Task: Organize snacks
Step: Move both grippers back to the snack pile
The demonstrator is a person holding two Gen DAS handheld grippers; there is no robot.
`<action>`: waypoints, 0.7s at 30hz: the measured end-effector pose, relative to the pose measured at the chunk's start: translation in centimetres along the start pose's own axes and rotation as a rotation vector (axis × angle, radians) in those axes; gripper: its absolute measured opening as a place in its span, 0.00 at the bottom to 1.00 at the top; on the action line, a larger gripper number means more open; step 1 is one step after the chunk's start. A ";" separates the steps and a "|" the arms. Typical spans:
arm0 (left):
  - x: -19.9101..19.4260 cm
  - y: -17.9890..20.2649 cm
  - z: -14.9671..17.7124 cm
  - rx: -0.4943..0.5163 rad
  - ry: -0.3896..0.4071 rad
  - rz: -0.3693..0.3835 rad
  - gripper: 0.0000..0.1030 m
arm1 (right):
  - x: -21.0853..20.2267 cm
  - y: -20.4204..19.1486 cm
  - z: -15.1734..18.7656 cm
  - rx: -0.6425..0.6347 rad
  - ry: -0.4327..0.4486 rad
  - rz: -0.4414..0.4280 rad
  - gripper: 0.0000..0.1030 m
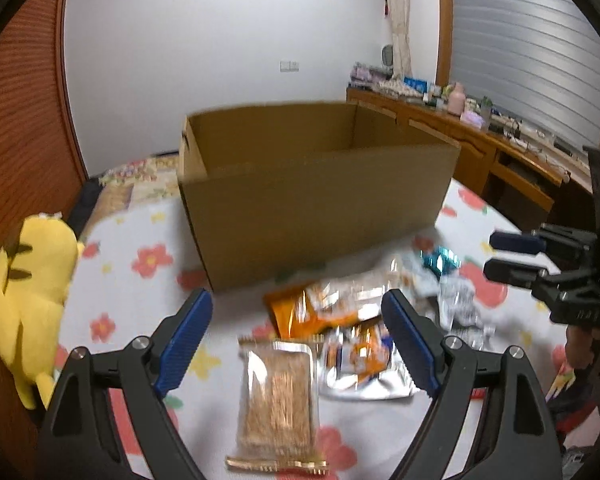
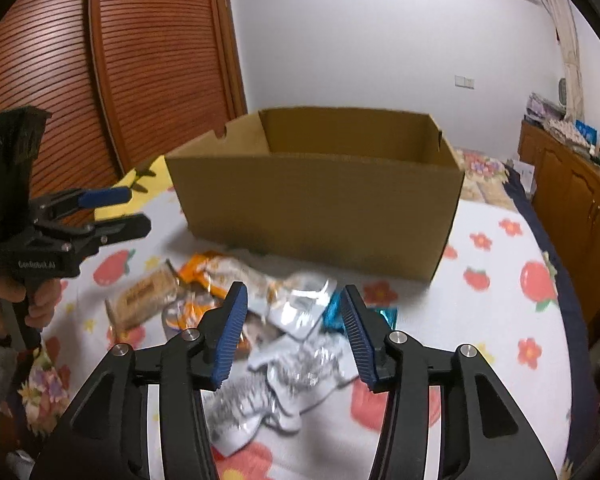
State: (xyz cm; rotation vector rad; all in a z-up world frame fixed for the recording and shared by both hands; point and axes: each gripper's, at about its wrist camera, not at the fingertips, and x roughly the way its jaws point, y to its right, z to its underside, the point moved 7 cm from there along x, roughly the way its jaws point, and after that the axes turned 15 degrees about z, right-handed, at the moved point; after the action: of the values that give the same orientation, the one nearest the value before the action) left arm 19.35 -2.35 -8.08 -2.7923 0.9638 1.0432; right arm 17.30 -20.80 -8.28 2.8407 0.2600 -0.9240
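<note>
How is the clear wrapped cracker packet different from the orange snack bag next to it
The cracker packet is clear with gold sealed ends, showing tan crackers; the orange snack bag is opaque and printed. The cracker packet lies flat, nearest the left tongs; the orange bag lies crumpled, nearer the cardboard box. Both rest unheld on the flowered bedsheet.

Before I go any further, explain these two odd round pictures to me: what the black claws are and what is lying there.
There is no robot here. A person holds a handheld claw tool in each hand, and each tool carries a wide-angle camera looking along its two blue-padded fingers.

One picture looks out from the left gripper, the other from the right gripper. Each tool also shows at the edge of the other's picture.

They point at a bed with a flowered sheet. On it stands an open cardboard box, and in front of it lies a loose pile of snack packets, among them a biscuit pack. A yellow plush toy sits to one side.

Both claws are open and hold nothing.
</note>
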 end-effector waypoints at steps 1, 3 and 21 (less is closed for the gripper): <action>0.3 -0.1 0.6 -0.007 -0.017 0.008 0.85 | 0.0 0.0 0.4 -0.004 -0.003 0.004 0.50; 0.5 -0.2 1.6 -0.012 -0.039 0.010 0.85 | 0.1 -0.1 1.2 -0.009 -0.014 0.007 0.52; 2.6 -1.9 5.9 -0.059 -0.176 -0.040 0.85 | 1.5 -0.8 4.8 0.005 -0.089 -0.004 0.69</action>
State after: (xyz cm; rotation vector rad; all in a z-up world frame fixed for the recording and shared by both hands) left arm 18.45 -0.95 -14.57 -2.6946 0.8682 1.3063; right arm 15.63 -20.77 -13.07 2.7954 0.2530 -1.0506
